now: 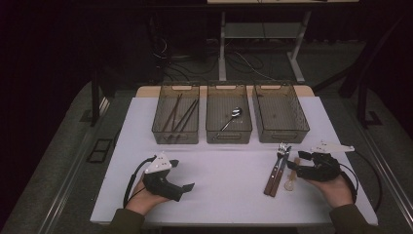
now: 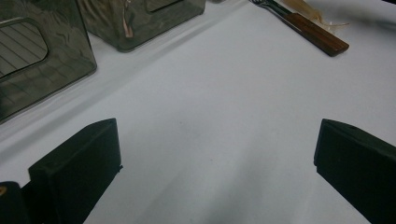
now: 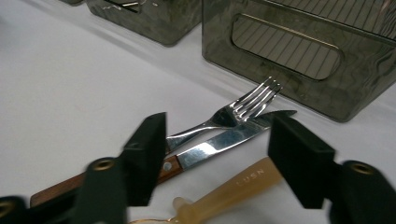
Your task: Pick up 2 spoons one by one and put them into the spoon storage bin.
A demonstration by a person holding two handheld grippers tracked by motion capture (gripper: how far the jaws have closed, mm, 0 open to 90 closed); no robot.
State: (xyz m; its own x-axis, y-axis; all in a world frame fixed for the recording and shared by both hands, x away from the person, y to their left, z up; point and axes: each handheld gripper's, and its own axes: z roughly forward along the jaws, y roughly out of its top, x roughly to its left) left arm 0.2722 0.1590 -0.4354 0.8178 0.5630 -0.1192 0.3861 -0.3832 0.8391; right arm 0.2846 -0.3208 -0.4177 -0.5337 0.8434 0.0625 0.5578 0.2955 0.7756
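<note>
Three utensils by the right claw, near the table's right front corner.
Wood-handled steel fork and wood-handled steel knife lie side by side, touching; translucent amber plastic utensil lies just beside them, between the half-closed right jaws, pads not pressing it. Left claw rests near the left front edge, jaws wide, holding nothing. Three smoky transparent plastic bins line the far edge.

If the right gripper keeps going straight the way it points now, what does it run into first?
Probably the translucent amber handle lying between the right gripper's jaws, then the knife and fork just beyond; depth is hard to judge.
</note>
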